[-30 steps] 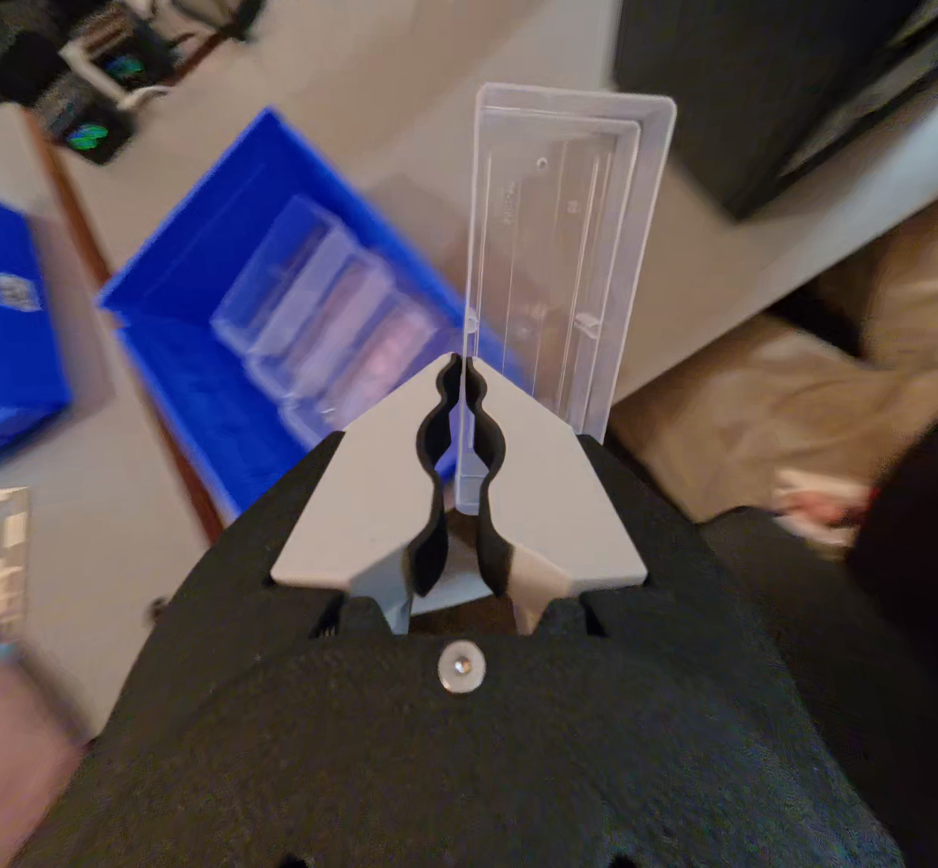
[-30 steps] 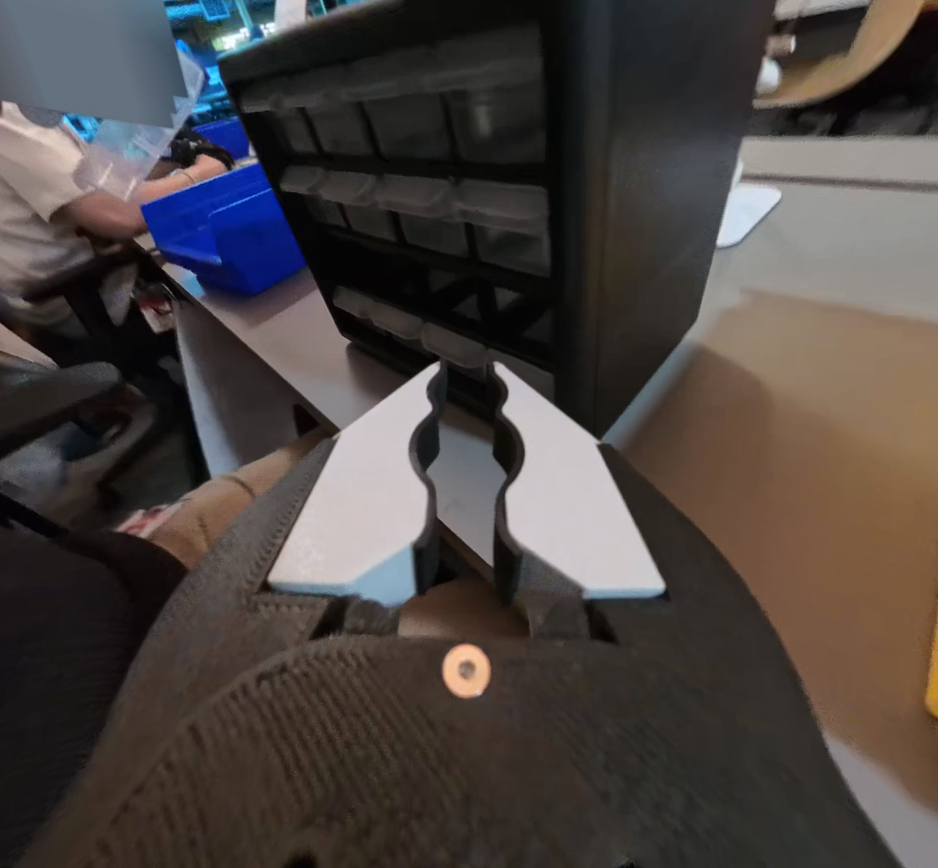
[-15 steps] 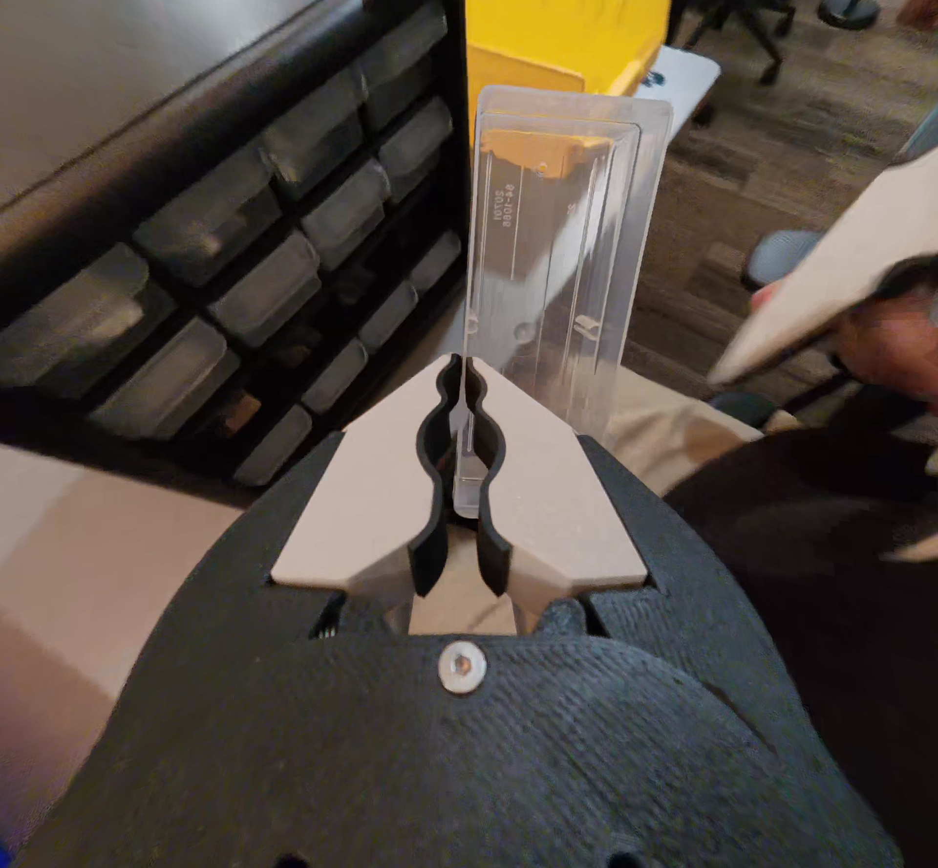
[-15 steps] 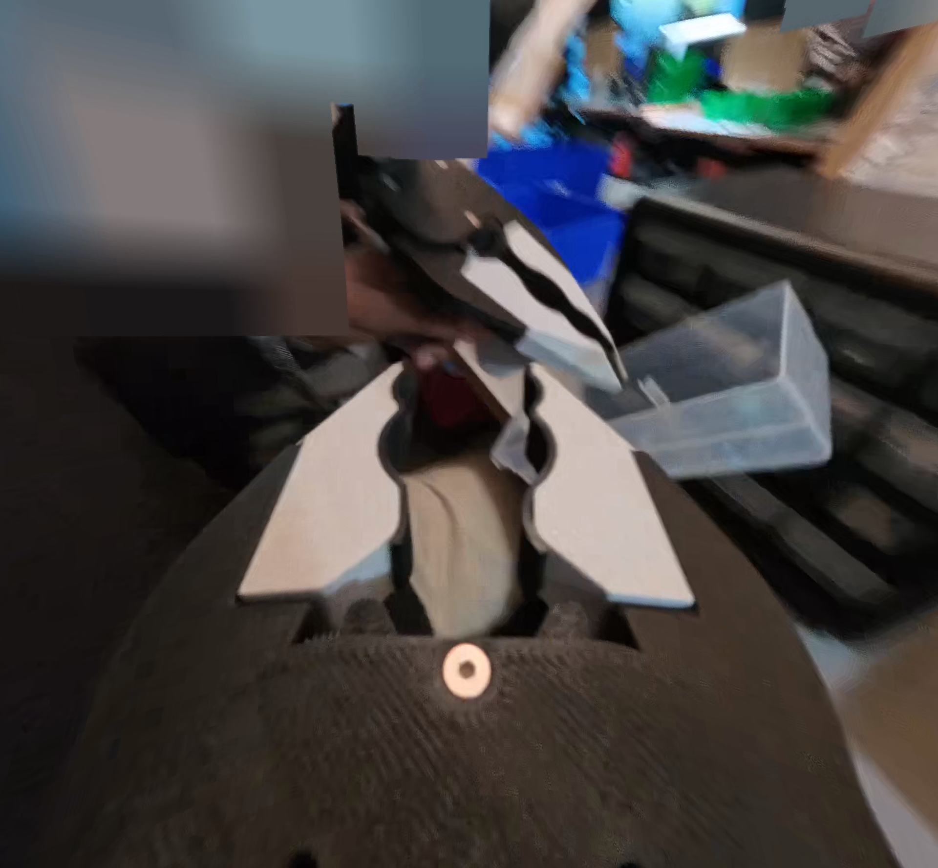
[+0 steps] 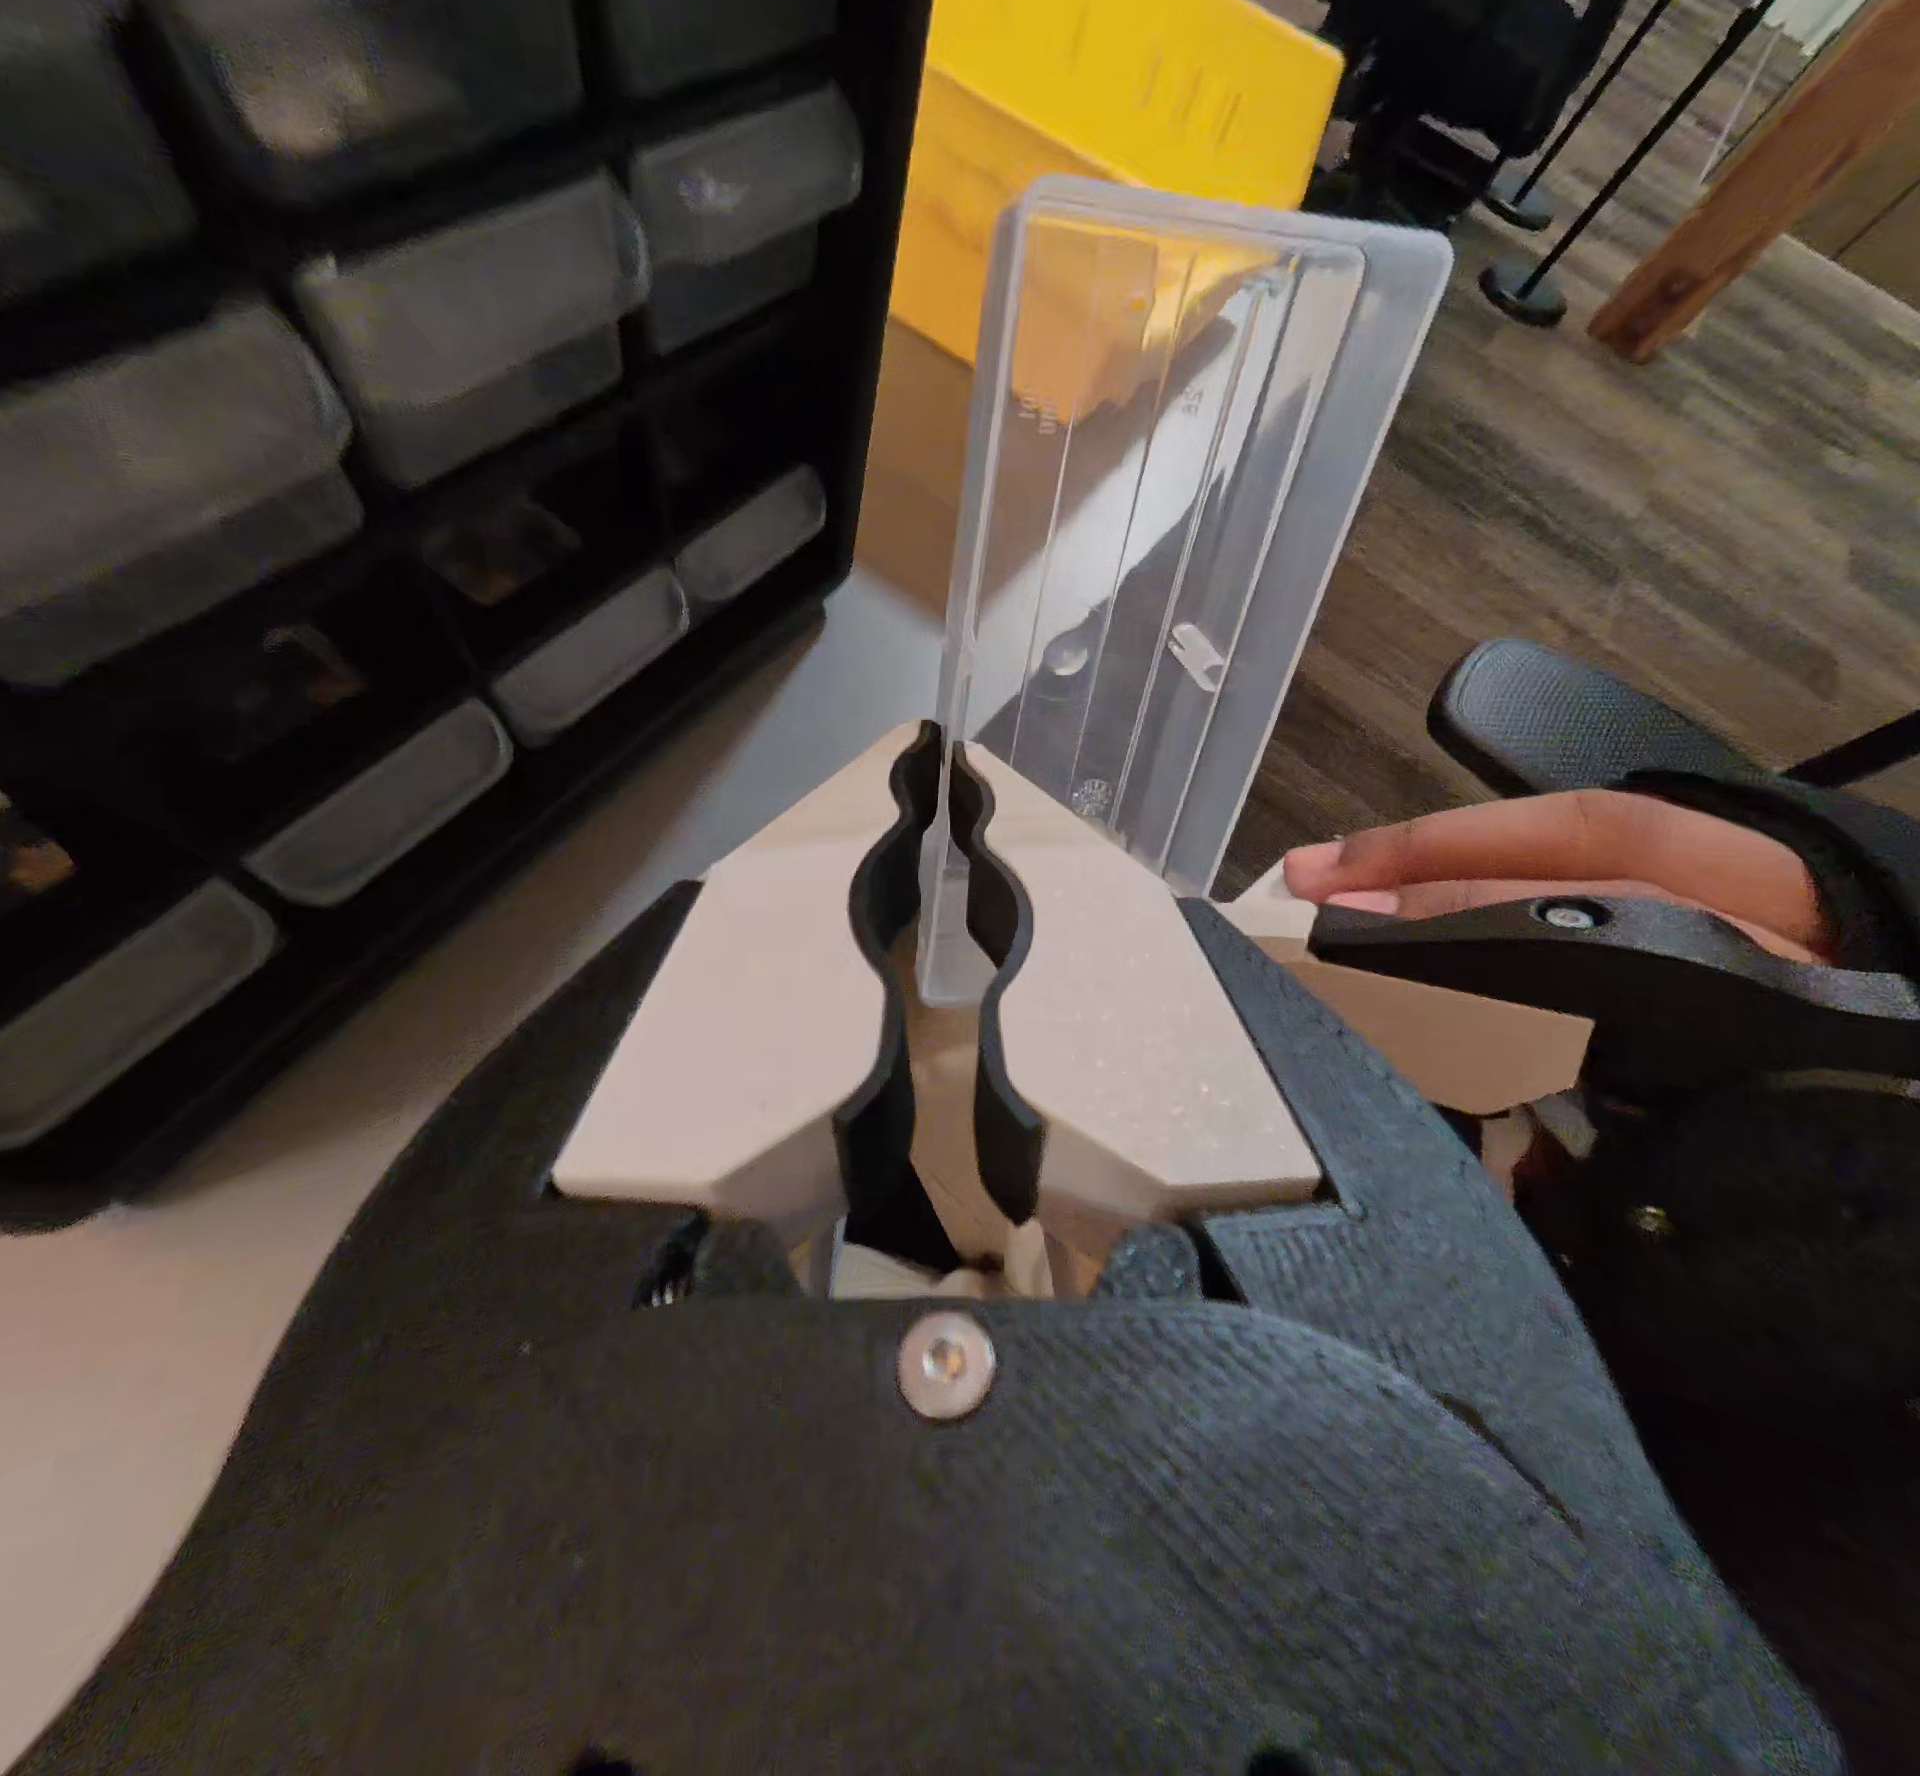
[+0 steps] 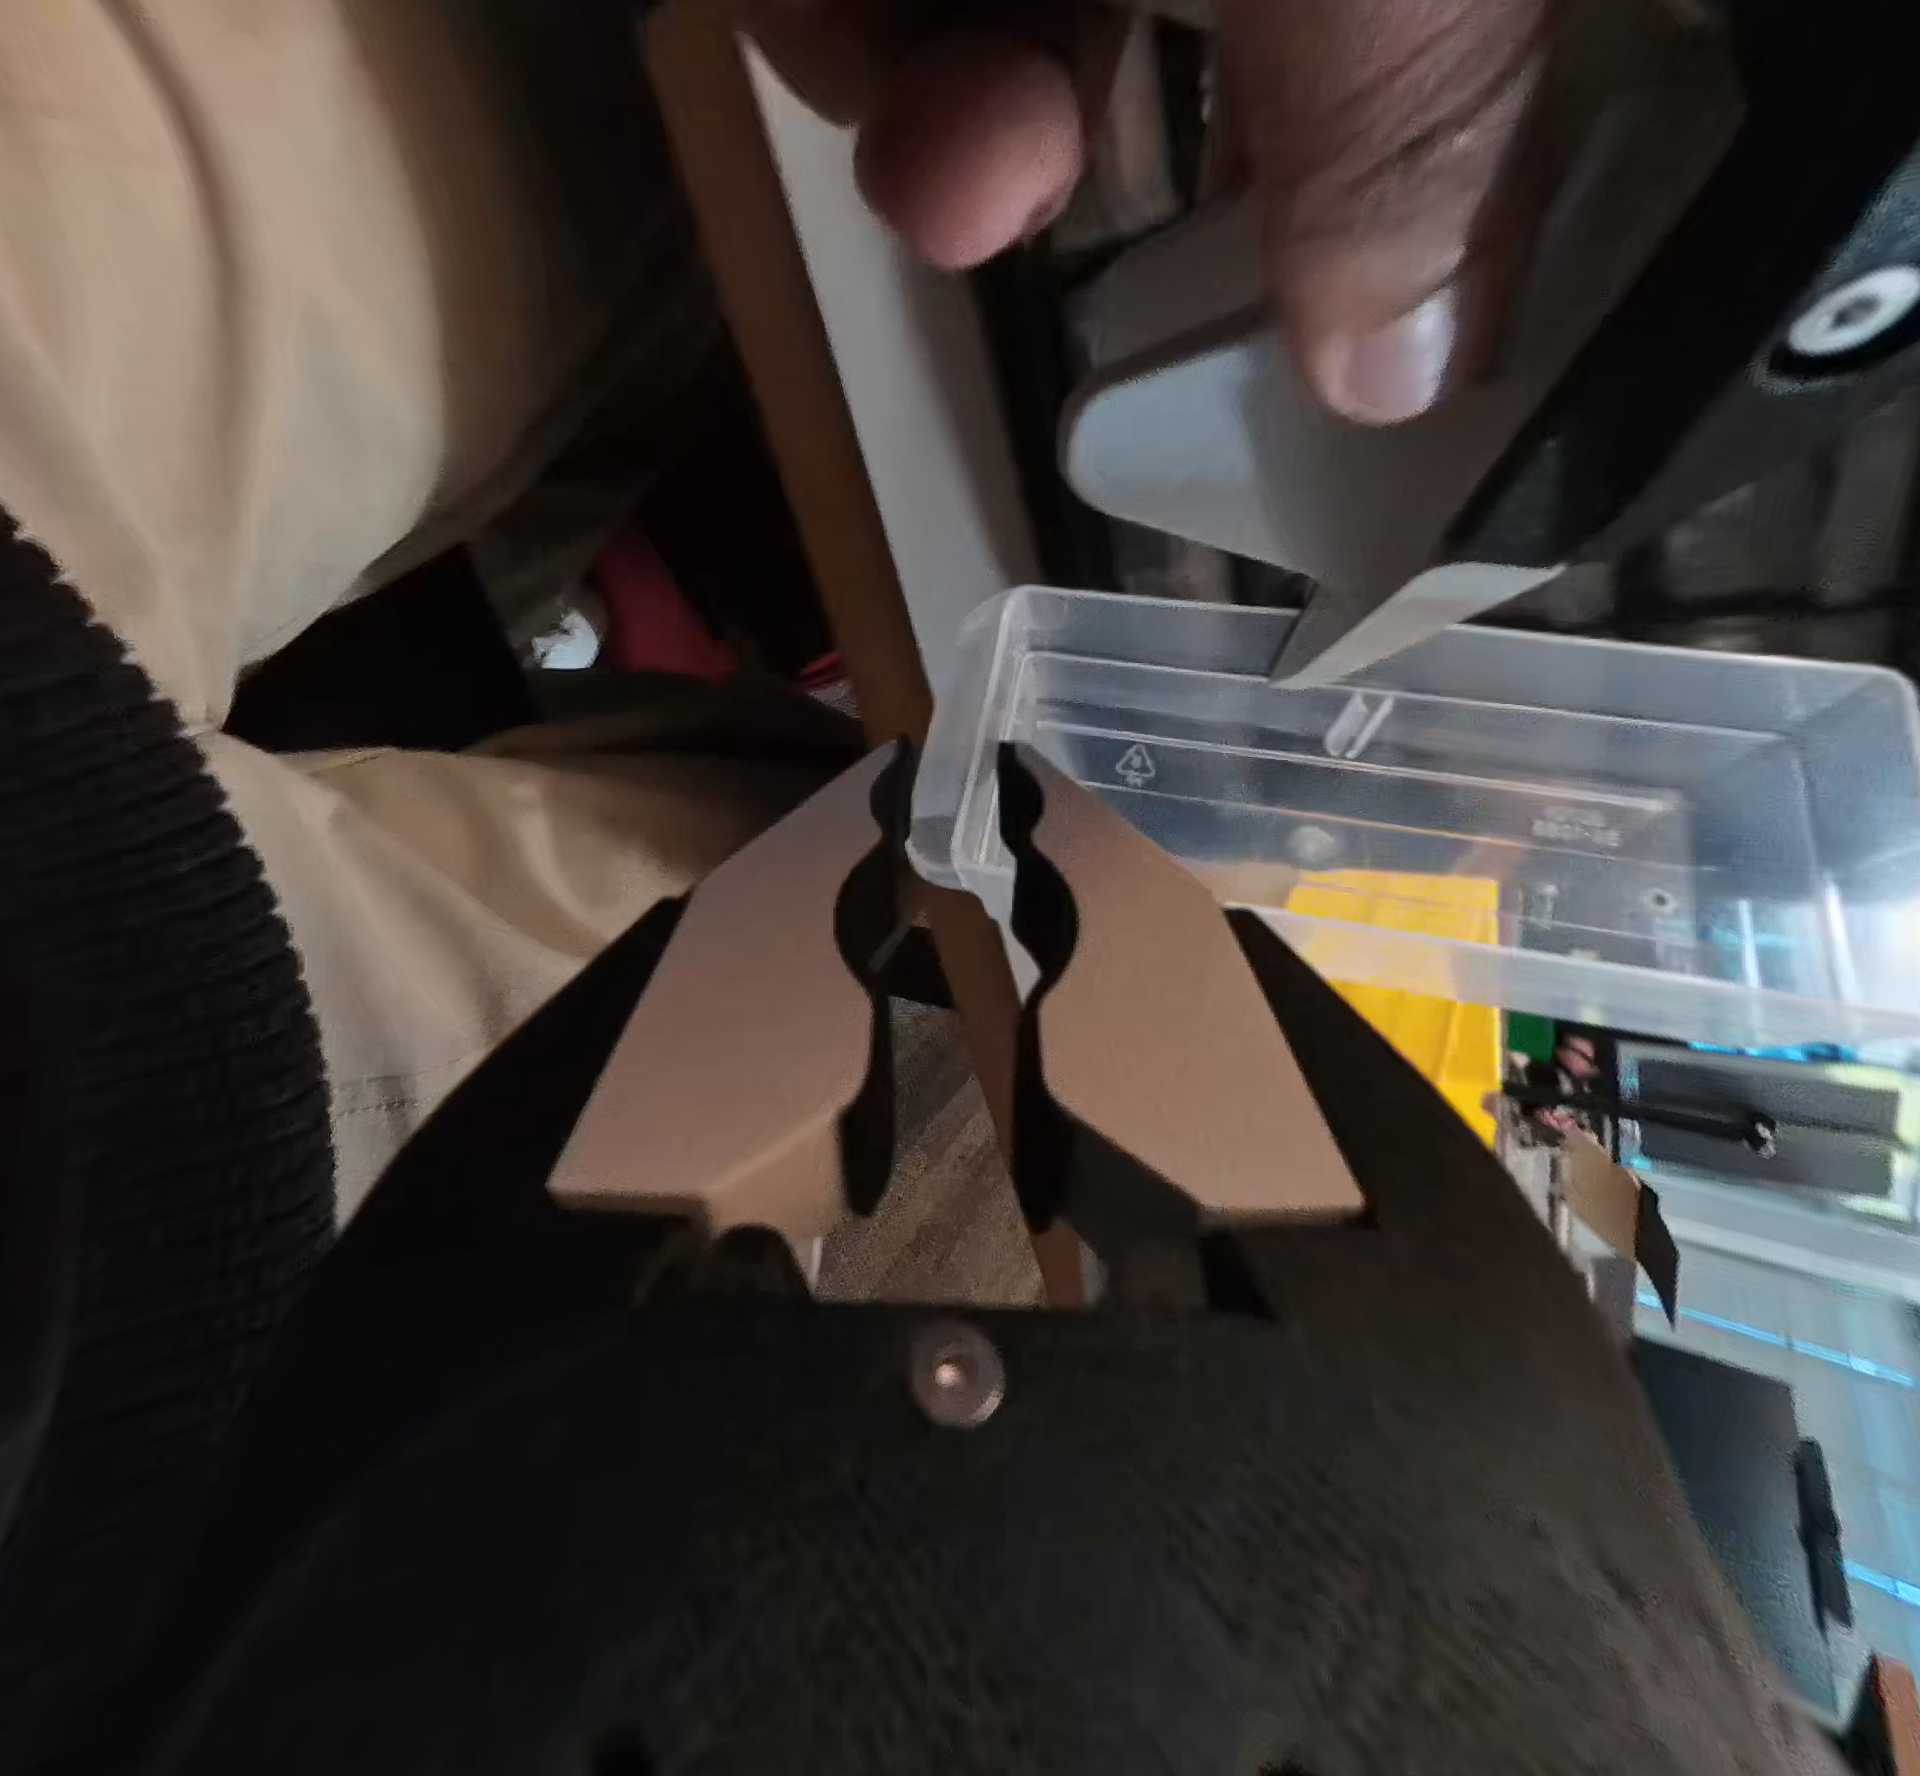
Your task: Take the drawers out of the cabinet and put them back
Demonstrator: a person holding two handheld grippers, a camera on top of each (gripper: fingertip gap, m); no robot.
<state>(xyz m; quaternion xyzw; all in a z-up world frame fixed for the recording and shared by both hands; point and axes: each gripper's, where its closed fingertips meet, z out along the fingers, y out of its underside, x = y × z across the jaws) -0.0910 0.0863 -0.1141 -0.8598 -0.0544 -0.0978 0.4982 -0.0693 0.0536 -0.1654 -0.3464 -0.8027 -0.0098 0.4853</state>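
Note:
My left gripper [image 5: 948, 739] is shut on one long side wall of a clear plastic drawer [image 5: 1195, 479] and holds it in the air, pointing away from me. The black cabinet [image 5: 883, 168] stands just to its left, with several clear drawers in it and some dark empty slots. In the right wrist view, my right gripper [image 6: 954, 760] has its fingers closed against both sides of the end wall of the same drawer [image 6: 1403, 791]. A finger of the left gripper [image 6: 1351, 500] pinches the drawer's far wall there, under a hand [image 6: 1351, 116].
A yellow bin [image 5: 1091, 64] stands behind the cabinet on the pale table [image 5: 156, 1311]. Off the table's right edge are a black chair [image 5: 1558, 718], a wooden post [image 5: 1766, 199] and black stands on the wood floor. A hand [image 5: 1507, 853] comes in from the right.
My left gripper swung the drawer from over a blue bin to the cabinet's front. My right gripper turned away from the cabinet, reached the drawer's end and narrowed onto it.

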